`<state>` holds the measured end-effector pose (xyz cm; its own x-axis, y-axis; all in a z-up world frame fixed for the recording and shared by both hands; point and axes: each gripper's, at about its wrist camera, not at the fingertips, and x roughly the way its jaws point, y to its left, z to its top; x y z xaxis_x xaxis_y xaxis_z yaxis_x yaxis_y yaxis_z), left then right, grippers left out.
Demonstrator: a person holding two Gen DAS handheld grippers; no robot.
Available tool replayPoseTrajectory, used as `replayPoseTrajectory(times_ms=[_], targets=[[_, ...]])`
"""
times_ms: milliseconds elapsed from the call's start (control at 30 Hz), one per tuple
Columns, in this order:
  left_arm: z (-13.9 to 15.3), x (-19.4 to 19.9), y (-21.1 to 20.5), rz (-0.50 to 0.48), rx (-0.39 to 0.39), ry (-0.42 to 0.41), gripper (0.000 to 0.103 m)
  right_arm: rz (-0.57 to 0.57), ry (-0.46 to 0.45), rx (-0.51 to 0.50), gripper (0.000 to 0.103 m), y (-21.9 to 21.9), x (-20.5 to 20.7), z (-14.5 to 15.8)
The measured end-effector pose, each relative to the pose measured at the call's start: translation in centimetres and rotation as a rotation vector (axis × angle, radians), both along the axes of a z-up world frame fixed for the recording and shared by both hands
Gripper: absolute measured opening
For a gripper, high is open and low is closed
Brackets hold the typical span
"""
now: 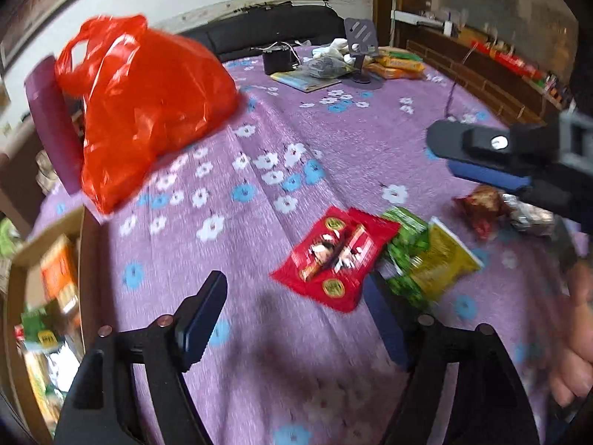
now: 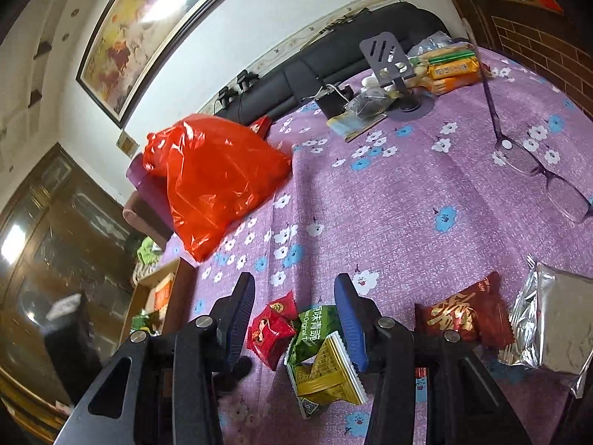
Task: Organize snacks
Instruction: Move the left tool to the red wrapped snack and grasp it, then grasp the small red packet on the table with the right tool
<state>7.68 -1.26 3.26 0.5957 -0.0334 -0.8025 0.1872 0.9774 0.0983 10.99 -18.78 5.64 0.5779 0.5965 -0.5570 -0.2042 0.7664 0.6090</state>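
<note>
Eyeglasses (image 2: 545, 174), phone stand (image 2: 389, 59), framed painting (image 2: 148, 33)

The right gripper (image 2: 296, 319) hangs over a purple flowered cloth (image 2: 389, 193) with its jaws apart, nothing pressed between them. Between and just below the jaws lie a red packet (image 2: 270, 330), a green packet (image 2: 315, 328) and a yellow packet (image 2: 328, 371), the yellow one overlapping the green. To the right sit a dark red packet (image 2: 463, 315) and a silver pouch (image 2: 548, 319). An orange bag (image 2: 215, 178) slumps at the left, glasses (image 2: 537, 167) at the right.
</note>
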Motion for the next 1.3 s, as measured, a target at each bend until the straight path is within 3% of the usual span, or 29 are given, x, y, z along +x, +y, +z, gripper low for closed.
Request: replayPoseTrajectory(times_ms=[267,300,333,367,433,567,600,667,700,767,867,967,1033,1167,1300], targets=[[-2.3,2.6,-0.2,0.027,-0.01,0.034,0.073,0.001,0.014,0.011,0.05,0.0,-0.1,-0.3],[-2.3,2.4,0.2,0.033,-0.041,0.033,0.068,0.004,0.016,0.009,0.05,0.0,0.0,-0.4],[-2.2,2.2,1.0,0.034,-0.078,0.05,0.053,0.006,0.018,0.007,0.05,0.0,0.0,-0.4],[-1.9,1.8,1.5,0.042,-0.085,0.054,0.039,0.006,0.019,0.003,0.05,0.1,0.0,-0.5],[-1.7,0.8,2.7,0.072,-0.084,0.069,0.023,0.008,0.02,-0.003,0.05,0.1,0.1,-0.6],[-1.4,-2.0,4.5,0.045,-0.196,0.138,0.026,0.017,0.009,-0.024,0.05,0.6,0.1,-0.6],[-1.1,-2.9,4.7,0.019,-0.216,0.148,0.03,0.018,0.006,-0.031,0.05,0.7,0.0,-0.6],[-0.3,-3.7,4.9,0.021,-0.21,0.108,0.054,0.021,0.001,-0.038,0.05,1.0,0.0,-0.6],[0.3,-3.6,5.2,0.039,-0.196,0.073,0.055,0.023,-0.001,-0.042,0.05,1.1,0.0,-0.6],[0.9,-2.8,5.6,0.081,-0.17,0.055,0.055,0.023,-0.006,-0.049,0.05,1.2,-0.1,-0.6],[1.1,-0.6,6.7,0.197,-0.205,0.067,0.051,0.016,-0.013,-0.06,0.05,1.1,-0.1,-0.6],[0.4,2.0,8.2,0.296,-0.32,0.115,0.035,0.018,-0.006,-0.058,0.05,1.1,-0.1,-0.7],[-0.1,3.5,8.6,0.342,-0.372,0.13,0.032,0.018,-0.007,-0.054,0.05,1.0,-0.2,-0.7],[-1.1,5.3,8.2,0.355,-0.388,0.157,0.03,0.023,-0.014,-0.053,0.05,1.0,-0.3,-0.5],[-1.4,5.5,6.8,0.311,-0.315,0.156,0.029,0.027,-0.016,-0.05,0.05,1.0,-0.5,-0.4]])
